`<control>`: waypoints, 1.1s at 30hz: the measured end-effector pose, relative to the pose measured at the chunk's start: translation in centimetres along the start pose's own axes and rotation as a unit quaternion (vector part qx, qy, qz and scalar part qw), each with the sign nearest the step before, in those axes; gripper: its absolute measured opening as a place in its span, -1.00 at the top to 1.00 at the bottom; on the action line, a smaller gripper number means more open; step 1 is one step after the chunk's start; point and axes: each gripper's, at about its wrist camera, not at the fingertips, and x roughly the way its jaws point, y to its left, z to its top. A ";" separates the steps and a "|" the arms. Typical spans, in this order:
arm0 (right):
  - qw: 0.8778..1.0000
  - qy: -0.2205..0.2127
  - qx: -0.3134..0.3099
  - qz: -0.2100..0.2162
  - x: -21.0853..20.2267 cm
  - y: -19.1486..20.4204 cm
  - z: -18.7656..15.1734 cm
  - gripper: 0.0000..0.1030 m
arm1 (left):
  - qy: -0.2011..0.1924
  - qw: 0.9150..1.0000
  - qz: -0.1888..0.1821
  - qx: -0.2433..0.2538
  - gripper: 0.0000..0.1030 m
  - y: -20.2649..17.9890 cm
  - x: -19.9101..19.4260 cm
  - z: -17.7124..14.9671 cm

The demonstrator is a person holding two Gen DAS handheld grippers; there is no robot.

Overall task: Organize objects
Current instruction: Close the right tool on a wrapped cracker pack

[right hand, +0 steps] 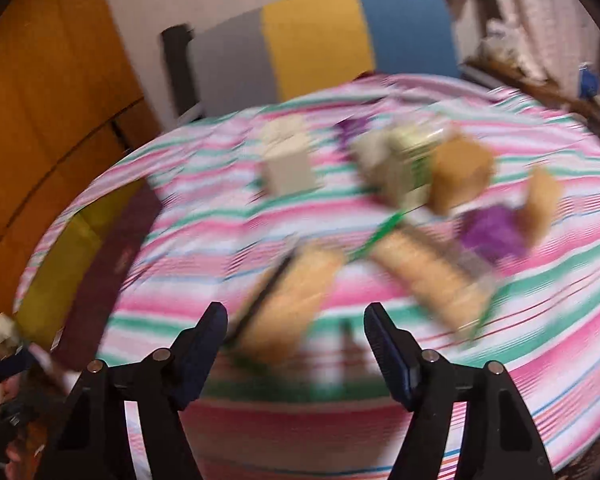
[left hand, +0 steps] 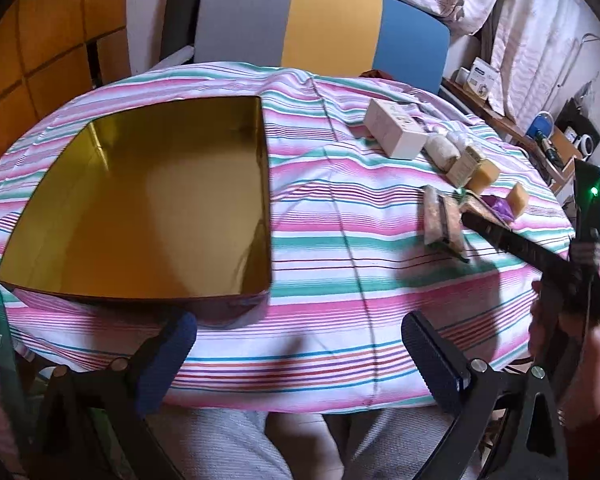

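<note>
Hovering over the near edge of the striped table [left hand: 320, 240], the left gripper [left hand: 300, 354] had its jaws wide apart, nothing between them. The right gripper [right hand: 296, 344] likewise stood open above the near edge, pads clear of the flat tan packet [right hand: 288, 300] lying just ahead of its fingers; that view was motion-blurred. The gold tin [left hand: 148, 200], open and without contents, sat toward the table's left edge. A second tan packet [right hand: 432, 284], purple item [right hand: 492, 232] and tan blocks [right hand: 460, 176] lay toward the right edge. Farther back stood a white box [left hand: 396, 128]. Beyond the far edge stood a chair [left hand: 320, 24] with grey, yellow and blue panels.
</note>
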 end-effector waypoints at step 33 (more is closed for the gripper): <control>0.989 -0.044 0.096 -0.108 1.8 -6.3 -1.9 0.16 | 0.003 0.997 -0.043 0.059 -1.00 -8.6 6.1 5.7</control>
